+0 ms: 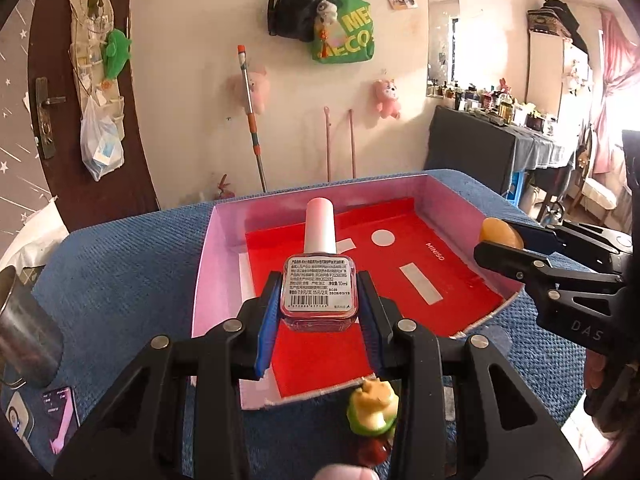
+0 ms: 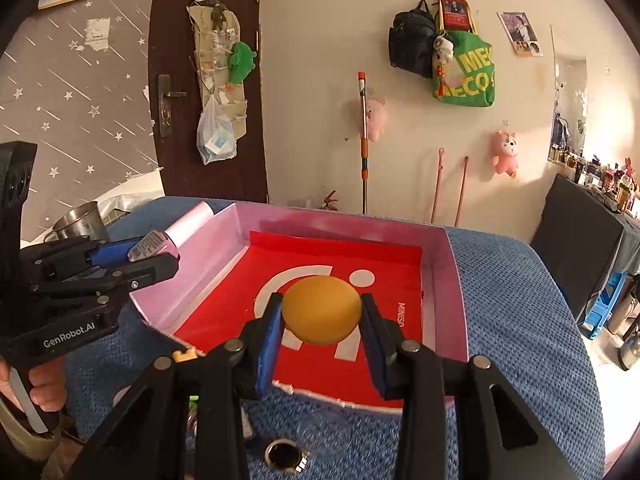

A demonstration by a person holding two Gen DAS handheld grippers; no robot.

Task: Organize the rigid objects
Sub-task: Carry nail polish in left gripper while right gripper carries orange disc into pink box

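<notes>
My left gripper [image 1: 319,312] is shut on a pink nail polish bottle [image 1: 319,280] with a white cap and a printed label, held over the near left part of a pink box [image 1: 224,240] with a red floor. My right gripper [image 2: 322,320] is shut on an orange-yellow ball [image 2: 321,310], which hangs over the box [image 2: 454,280] floor. The left wrist view catches the right gripper [image 1: 496,240] with the ball [image 1: 502,234] at the box's right wall. From the right wrist camera, the left gripper [image 2: 160,254] with the bottle [image 2: 176,230] is at the box's left wall.
The box lies on a blue woven cloth [image 1: 120,280]. A small green and yellow figurine [image 1: 372,408] stands in front of the box. A metal cup [image 1: 24,340] and a phone [image 1: 60,416] sit at the left. A round metal ring [image 2: 285,456] lies on the cloth.
</notes>
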